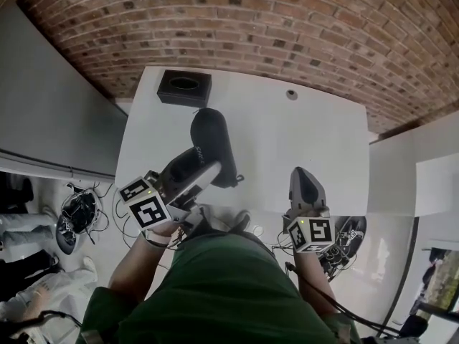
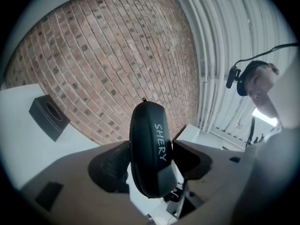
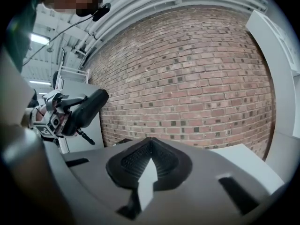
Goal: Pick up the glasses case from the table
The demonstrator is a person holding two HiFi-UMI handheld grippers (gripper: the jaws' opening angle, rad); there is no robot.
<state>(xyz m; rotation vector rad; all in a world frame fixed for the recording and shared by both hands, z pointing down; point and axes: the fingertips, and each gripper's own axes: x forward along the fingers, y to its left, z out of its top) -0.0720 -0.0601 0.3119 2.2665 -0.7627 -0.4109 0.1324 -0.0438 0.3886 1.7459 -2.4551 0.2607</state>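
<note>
While the left gripper has its jaws spread wide, they're clamped on the glasses case, one pad on each flat side. The case is black, rounded & long, w/ "SHERY" in white on the edge facing the left gripper view. It stands on edge btwn the jaws, and most of its length pokes out past the tips. It's held up off the white table, over the table's near-left part in the head view. A short cord dangles from its near end. From the right gripper view, the case shows at far left in mid-air, tilted, w/ the same cord hanging below.

The right gripper sits over the table's near edge, right side, well apart from the case. Its jaws are pressed together w/ nothing btwn them, and the right gripper view shows the pads meeting in a point.

On the table's far-left corner there's a black box w/ a round hole on top, also seen at left in the left gripper view. A small round thing lies near the far edge; can't tell what it is. A brick wall runs behind the table. Person wears a green top.
</note>
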